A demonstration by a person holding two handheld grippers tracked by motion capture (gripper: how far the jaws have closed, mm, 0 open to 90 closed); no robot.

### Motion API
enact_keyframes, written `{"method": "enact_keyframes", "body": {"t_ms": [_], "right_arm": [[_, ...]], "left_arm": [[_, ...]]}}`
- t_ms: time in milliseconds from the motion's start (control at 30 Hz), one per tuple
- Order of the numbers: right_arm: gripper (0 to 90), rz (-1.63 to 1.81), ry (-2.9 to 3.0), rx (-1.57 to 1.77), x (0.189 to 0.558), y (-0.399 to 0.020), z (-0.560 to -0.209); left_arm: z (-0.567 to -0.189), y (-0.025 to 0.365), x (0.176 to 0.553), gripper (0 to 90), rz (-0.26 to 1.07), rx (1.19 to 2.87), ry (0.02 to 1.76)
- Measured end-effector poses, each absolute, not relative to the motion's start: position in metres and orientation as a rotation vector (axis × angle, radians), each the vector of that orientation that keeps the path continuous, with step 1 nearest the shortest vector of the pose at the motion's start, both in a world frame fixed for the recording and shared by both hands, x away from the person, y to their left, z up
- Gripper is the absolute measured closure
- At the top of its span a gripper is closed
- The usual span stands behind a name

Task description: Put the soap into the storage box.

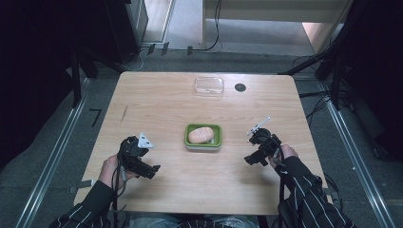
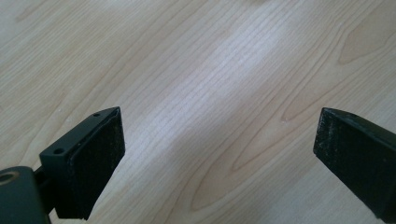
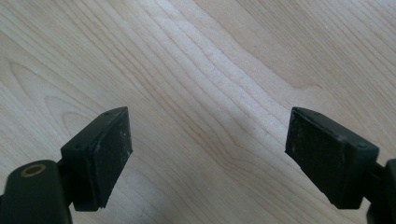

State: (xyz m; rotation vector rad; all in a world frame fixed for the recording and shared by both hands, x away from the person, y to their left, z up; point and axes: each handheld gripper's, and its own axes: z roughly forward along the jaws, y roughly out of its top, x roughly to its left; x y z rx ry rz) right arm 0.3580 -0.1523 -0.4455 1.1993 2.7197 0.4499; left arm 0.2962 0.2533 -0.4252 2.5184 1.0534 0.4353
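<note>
Green tray (image 1: pixel 203 143) with bun (image 1: pixel 201 135) untouched mid-bench (image 1: pixel 157 107); left tool (image 1: pixel 153 170) spread, empty; right tool (image 1: pixel 249 159) spread, empty; nothing grasped yet.

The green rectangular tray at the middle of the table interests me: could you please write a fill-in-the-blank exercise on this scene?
1. The green rectangular tray holds one pale ____-shaped bun.
2. The clear plastic lid lies near the table's ____ edge.
3. Both the left hand-held gripper and the right hand-held gripper have their jaws ____.

Missing words: oval; far; open
</note>
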Motion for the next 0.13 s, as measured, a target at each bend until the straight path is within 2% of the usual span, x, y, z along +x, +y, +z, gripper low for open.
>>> {"method": "enact_keyframes", "body": {"t_ms": [133], "right_arm": [[15.4,0.451,2.722,1.196,0.3581,-0.1524,-0.446]], "left_arm": [[-0.4257,0.2553,0.2974,2.9,0.435,2.515,1.064]]}}
